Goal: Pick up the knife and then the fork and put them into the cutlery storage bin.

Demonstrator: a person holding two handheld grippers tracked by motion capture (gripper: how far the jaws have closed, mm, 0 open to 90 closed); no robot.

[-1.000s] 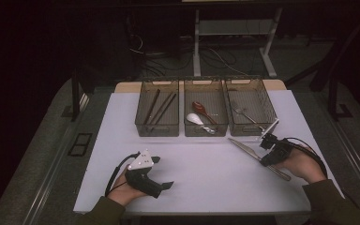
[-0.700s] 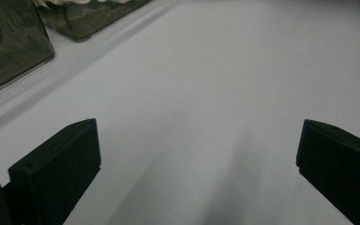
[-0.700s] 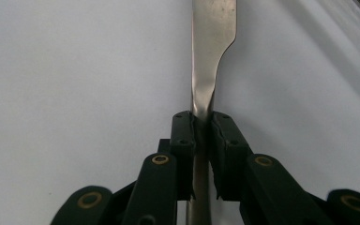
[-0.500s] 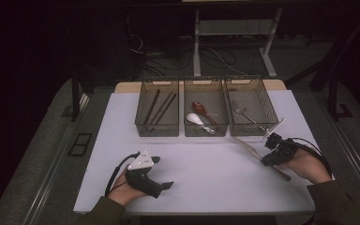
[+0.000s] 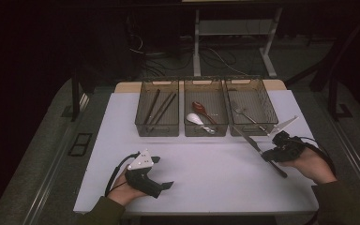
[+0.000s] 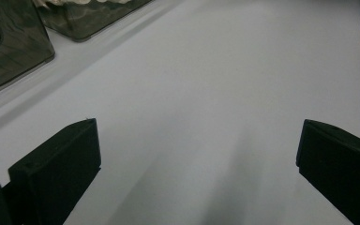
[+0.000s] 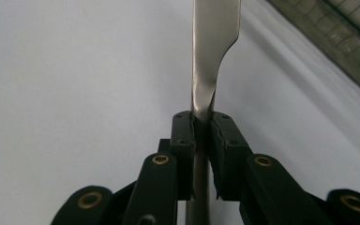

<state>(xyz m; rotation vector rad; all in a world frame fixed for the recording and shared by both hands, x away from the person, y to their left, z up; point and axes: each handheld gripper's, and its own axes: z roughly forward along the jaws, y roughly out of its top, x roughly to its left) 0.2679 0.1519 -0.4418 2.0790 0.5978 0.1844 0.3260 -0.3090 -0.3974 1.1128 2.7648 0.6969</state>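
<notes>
Right tongs [image 5: 265, 155]: clamped tight on a long silver metal table knife [image 5: 249, 138], near the white desk's [image 5: 206, 173] right edge.
Knife: raised over the desk, blade slanting toward the right-hand smoky clear plastic bin [image 5: 252, 105], just before its front wall.
Left tongs [image 5: 165, 180]: jaws spread wide, holding nothing, resting near the desk's front-left corner.

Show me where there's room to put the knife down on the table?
The widest bare patch on the white table lies between the left gripper and the right gripper holding the knife, below the three bins. The bins hold utensils.
</notes>
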